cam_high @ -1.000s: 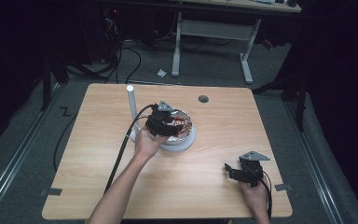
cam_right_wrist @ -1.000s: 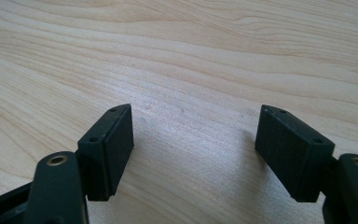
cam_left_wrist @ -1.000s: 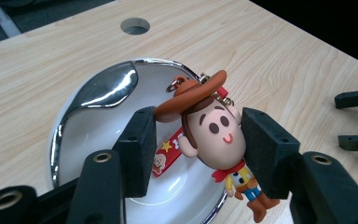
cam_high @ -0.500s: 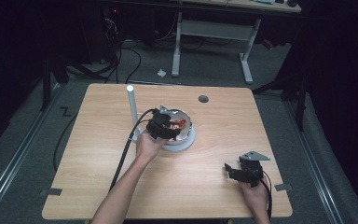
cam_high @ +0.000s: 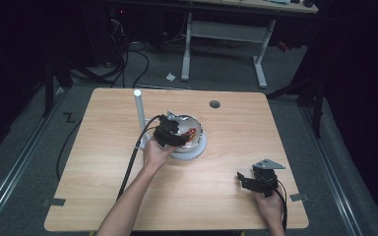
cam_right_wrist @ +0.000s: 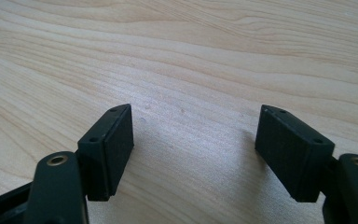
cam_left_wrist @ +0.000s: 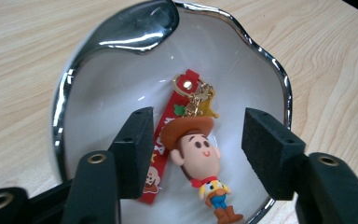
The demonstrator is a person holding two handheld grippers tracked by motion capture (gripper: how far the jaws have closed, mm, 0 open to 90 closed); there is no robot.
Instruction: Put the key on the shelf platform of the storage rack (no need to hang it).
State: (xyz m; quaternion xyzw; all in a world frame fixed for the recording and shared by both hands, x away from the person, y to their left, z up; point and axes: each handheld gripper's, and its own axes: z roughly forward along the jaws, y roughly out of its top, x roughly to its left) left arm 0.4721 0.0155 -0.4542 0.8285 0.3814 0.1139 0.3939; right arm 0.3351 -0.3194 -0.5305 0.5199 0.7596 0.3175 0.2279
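A white bowl (cam_left_wrist: 121, 70) with a wavy silver rim stands at the table's middle (cam_high: 194, 150). Inside it lies a cowboy-figure keychain (cam_left_wrist: 200, 158) with a brown hat, a red strap (cam_left_wrist: 165, 135) and a gold clasp. My left gripper (cam_left_wrist: 196, 149) hovers just over the bowl, open, its jaws on either side of the figure's head without touching it; from above it shows at the bowl's left rim (cam_high: 170, 132). My right gripper (cam_right_wrist: 193, 149) is open over bare wood near the front right of the table (cam_high: 257, 181).
A white upright post (cam_high: 139, 110) stands just left of the bowl. A round cable hole (cam_high: 215, 104) sits in the wooden table (cam_high: 98, 177) toward the back. The left gripper's black cable (cam_high: 130, 164) trails along the forearm toward the front edge.
My left gripper has shifted slightly left and toward the person over the bowl. The right gripper has stayed where it was.
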